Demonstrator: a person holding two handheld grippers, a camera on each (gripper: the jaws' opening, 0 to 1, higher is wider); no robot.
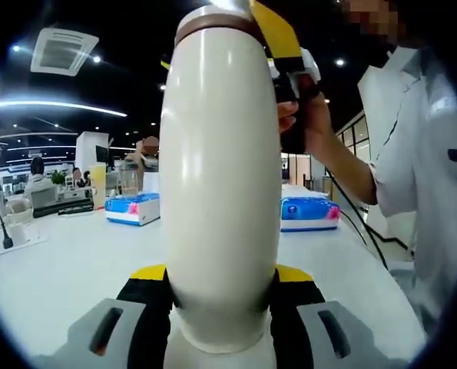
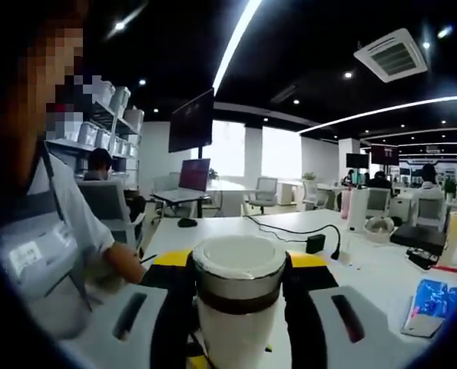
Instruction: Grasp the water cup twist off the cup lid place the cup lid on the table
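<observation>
1. cream water cup [image 1: 220, 192] stands upright between the left gripper [image 1: 220, 307] jaws, which clamp its lower body; the right gripper [image 1: 286, 46] meets its brown-banded top, held by a hand [image 1: 305, 115], above the white table [image 1: 59, 269].
2. cup lid [image 2: 238, 265] sits close, pinched between the right gripper [image 2: 238, 296] jaws, on the cup.

Glossy cream water cup [image 1: 220, 192]; smooth white table [image 1: 67, 277].
</observation>
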